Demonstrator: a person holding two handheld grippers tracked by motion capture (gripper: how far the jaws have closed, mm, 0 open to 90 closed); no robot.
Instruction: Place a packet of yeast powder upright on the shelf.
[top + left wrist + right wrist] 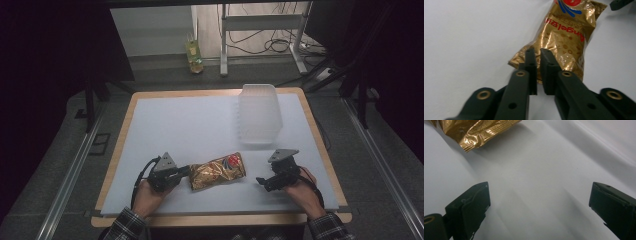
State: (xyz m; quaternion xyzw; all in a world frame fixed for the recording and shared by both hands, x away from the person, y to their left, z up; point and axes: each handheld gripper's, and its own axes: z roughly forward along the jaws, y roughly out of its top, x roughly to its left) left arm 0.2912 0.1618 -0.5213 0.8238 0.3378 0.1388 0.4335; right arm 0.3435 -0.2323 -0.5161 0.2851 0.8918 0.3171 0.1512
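While the gold snack bag (218,171) lies flat on the desk (165,130), the left tongs (538,58) clamp its crimped end for lifting; the right tongs (537,202) wait apart, empty.

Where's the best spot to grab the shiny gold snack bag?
Probably the flat crimped end of the gold snack bag, coming in low from its left side. It lies flat and puffy, so only the thin edge fits; the left hand-held gripper is pinched there.
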